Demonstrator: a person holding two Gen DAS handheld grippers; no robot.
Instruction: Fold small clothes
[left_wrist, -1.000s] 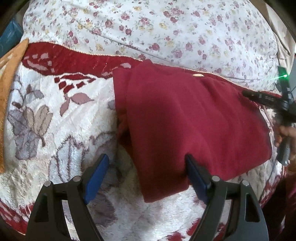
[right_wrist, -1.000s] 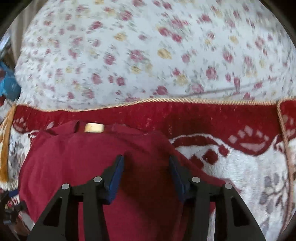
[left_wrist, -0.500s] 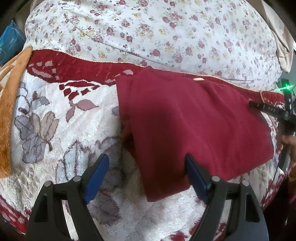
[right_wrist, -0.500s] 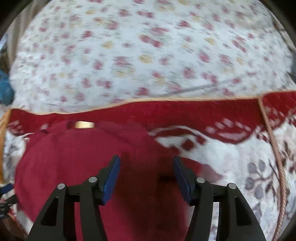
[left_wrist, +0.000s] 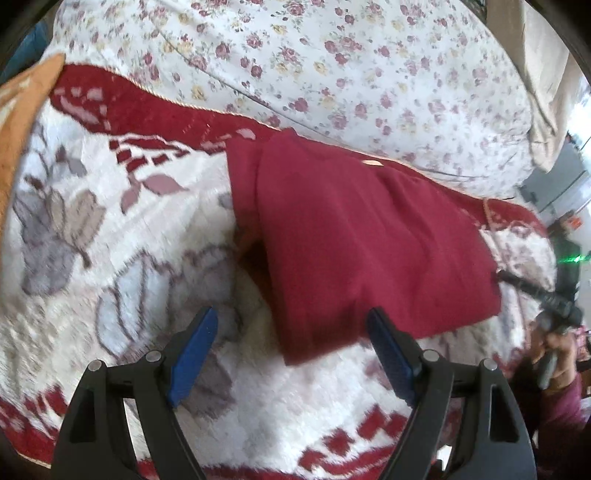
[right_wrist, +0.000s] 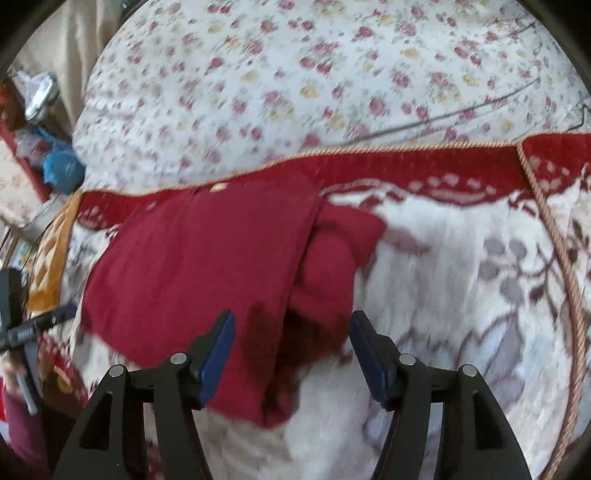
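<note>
Lying ahead of both grippers is one dark red garment (left_wrist: 354, 240), folded into a flat block with a small tan neck label (left_wrist: 372, 162) too blurred to read. Left gripper (left_wrist: 291, 350) is released and empty; right gripper (right_wrist: 291, 350) is opening, garment edge loose between its jaws.

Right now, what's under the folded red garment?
The red garment lies on a white plush blanket with grey leaves and a red border. A tucked-under flap pokes out on one side. Whatever else lies beneath is covered.
</note>
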